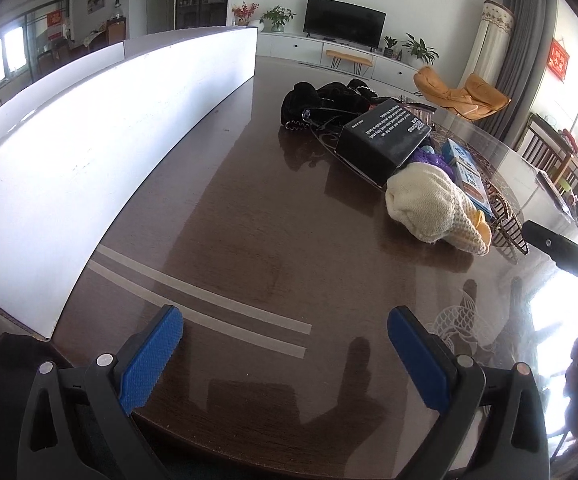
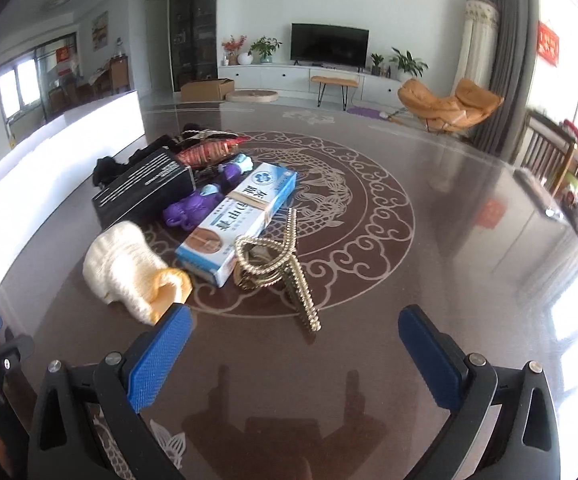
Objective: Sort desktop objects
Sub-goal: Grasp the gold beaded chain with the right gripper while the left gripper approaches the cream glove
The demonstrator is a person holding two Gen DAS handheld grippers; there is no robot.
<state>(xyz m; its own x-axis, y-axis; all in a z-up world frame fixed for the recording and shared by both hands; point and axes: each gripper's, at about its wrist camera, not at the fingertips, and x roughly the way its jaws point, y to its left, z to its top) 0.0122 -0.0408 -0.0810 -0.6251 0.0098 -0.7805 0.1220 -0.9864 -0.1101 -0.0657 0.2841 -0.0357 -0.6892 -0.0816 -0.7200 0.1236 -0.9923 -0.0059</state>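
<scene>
A pile of objects lies on the dark glossy table: a cream knitted glove with a yellow cuff, a blue-and-white medicine box, a black box with white print, a purple toy, a red snack bag, black cloth and a gold spiral wire rack. My right gripper is open and empty, just short of the rack and glove. My left gripper is open and empty over bare table, left of the pile.
A long white board stands upright along the table's left side. Two pale tape strips lie on the table before the left gripper. The right gripper's black body shows at the left view's right edge.
</scene>
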